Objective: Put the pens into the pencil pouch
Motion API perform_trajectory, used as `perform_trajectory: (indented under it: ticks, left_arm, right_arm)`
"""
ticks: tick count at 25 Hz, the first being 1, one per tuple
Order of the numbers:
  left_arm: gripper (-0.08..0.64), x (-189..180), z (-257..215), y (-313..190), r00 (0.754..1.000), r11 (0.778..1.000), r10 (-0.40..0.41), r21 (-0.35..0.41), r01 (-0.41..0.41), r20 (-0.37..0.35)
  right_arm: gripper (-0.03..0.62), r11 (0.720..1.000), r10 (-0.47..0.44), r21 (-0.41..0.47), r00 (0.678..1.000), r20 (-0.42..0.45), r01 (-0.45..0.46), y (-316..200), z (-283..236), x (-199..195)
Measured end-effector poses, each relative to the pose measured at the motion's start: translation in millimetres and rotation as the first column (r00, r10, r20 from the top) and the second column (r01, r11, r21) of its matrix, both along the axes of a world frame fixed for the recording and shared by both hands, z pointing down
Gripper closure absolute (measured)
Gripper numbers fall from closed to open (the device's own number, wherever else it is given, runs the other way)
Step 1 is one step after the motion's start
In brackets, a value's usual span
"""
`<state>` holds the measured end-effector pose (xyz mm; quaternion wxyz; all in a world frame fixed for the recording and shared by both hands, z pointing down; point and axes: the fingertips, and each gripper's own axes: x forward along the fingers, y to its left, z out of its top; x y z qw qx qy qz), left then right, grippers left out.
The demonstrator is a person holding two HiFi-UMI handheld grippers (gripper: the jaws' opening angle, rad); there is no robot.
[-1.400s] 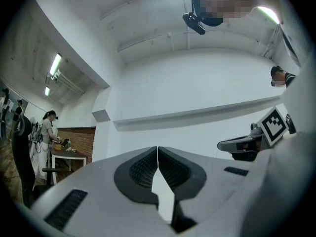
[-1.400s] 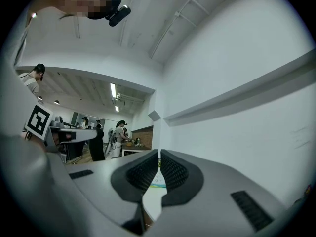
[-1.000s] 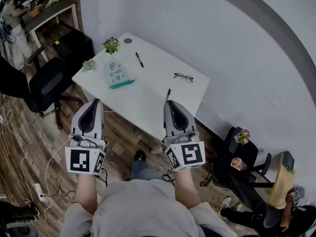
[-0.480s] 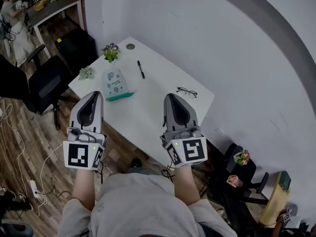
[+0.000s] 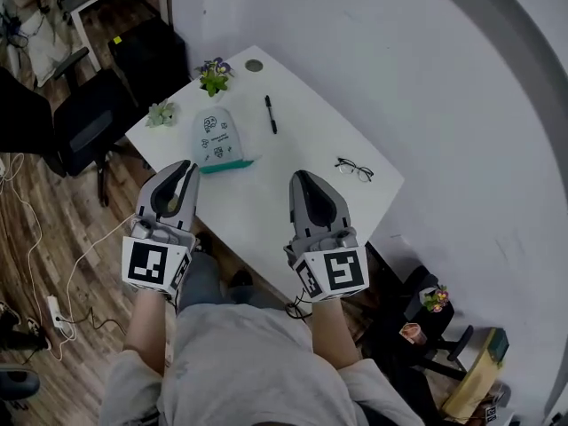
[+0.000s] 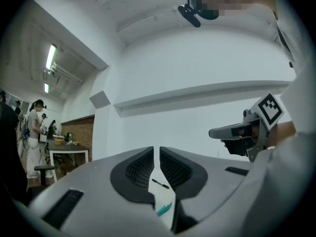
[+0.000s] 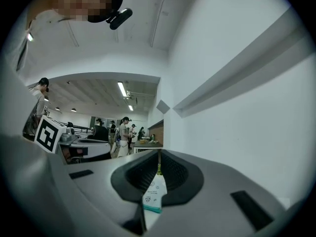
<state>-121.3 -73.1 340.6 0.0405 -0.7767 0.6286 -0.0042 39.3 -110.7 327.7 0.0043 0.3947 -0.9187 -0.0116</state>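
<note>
Over the last second we brought both hands forward. A moment earlier the tongs hung at the near edge of the table (image 5: 297,145); now both reached out over its top. The left gripper (image 5: 187,170) pointed at the pouch (image 5: 219,138) and stopped just short of its teal edge. The right gripper (image 5: 299,179) hovered over bare table, with the pouch off to its left and the glasses (image 5: 355,169) off to its right.

Both pairs of tongs were together and held nothing. The left showed only a thin slit, through which we could see the pen (image 5: 271,114) and the pouch's teal edge. The right met at the tips.

The pouch lay flat with its teal edge towards us, and we could not tell whether it was open. One pen lay beyond it, just to its right and well apart from either gripper. A second pen had shown near the table's front edge a second ago. We could no longer see it, and we judged it probably lay under the right gripper.

So we judged the approach nearly done and the task itself not begun: the jaws had yet to open and no pen was in the pouch.
</note>
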Motion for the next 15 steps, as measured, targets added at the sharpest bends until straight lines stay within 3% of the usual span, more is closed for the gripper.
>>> perform_trajectory:
  ticks: [5, 9, 11, 12, 15]
  left_arm:
    - [0.534, -10, 61, -31, 0.994, 0.984, 0.093, -0.159, -0.084, 0.049]
    - [0.517, -21, 107, -53, 0.968, 0.945, 0.214, -0.280, -0.171, 0.131]
    - [0.439, -24, 133, -60, 0.938, 0.911, 0.293, -0.351, -0.215, 0.186]
    - [0.439, -25, 146, -63, 0.918, 0.893, 0.333, -0.386, -0.234, 0.215]
    - [0.430, -25, 181, -71, 0.834, 0.831, 0.461, -0.476, -0.286, 0.304]
  right_arm:
    - [0.558, 0.998, -0.012, -0.058, 0.999, -0.038, 0.010, -15, 24, -28]
    - [0.557, 0.997, 0.006, -0.083, 0.998, -0.068, -0.011, -30, 36, -44]
    - [0.558, 0.995, 0.031, -0.098, 0.996, -0.078, -0.038, -38, 42, -48]
    - [0.557, 0.993, 0.046, -0.106, 0.996, -0.080, -0.054, -42, 44, -49]
    - [0.558, 0.987, 0.093, -0.127, 0.992, -0.085, -0.103, -55, 50, -51]
